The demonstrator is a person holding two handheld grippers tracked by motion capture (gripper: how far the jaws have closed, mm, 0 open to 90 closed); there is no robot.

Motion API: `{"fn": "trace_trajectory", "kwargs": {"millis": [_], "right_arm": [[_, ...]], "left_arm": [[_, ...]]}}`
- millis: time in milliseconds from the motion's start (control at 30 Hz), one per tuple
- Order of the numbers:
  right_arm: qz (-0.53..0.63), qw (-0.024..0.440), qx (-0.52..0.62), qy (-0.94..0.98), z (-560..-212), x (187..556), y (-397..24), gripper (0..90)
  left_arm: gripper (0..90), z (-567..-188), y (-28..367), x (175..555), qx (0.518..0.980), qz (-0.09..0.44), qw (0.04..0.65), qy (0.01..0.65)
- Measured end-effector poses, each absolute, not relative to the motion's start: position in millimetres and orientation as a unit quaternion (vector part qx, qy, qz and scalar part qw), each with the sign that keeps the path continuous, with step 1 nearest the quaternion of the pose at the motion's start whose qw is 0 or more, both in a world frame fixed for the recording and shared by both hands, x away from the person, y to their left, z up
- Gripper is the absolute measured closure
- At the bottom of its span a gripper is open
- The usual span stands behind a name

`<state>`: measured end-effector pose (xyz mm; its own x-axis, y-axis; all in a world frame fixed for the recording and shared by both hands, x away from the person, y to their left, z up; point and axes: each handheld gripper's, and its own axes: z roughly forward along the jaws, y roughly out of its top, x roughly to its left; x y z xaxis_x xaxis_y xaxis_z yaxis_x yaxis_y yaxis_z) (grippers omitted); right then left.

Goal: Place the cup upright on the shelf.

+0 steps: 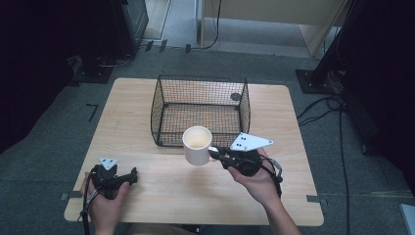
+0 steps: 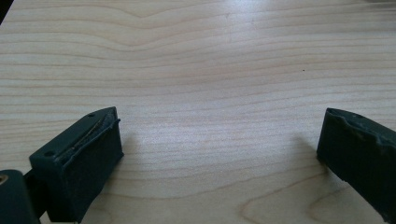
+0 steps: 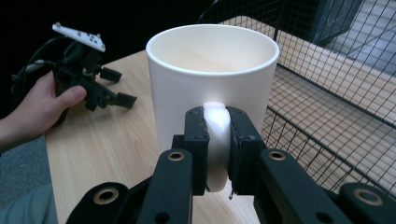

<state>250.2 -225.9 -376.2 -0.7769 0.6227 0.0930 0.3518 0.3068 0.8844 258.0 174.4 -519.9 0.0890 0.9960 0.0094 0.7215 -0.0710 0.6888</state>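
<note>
Right tongs (image 3: 217, 149) clenched on the handle of the white mug (image 1: 196, 145); I hold it upright above the tabletop (image 1: 195, 196), just at the near wall of the wire basket (image 1: 169, 117). Basket lies straight ahead. Mug looks empty, matte cream. Left tongs (image 1: 128, 177) released, resting well apart.

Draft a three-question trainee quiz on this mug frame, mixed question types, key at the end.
1. True or false: the right gripper is shut on the handle of the white mug.
2. Multiple choice: where is the wire basket relative to the mug in the high view? A) beyond it B) beneath it C) to its left
3. Short answer: what lies between the open jaws of the left gripper?

Key: 1 true. 2 A. 3 Nothing but bare wooden table.
</note>
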Motion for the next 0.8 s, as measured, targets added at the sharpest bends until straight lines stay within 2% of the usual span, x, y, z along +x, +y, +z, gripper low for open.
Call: {"fn": "trace_trajectory", "kwargs": {"millis": [800], "right_arm": [[0.527,0.172,0.343,0.759,-349.1,301.0,-224.9,80.6]], "left_arm": [[0.1,-519.8,174.2,258.0,0.688,0.252,0.271,0.624]]}}
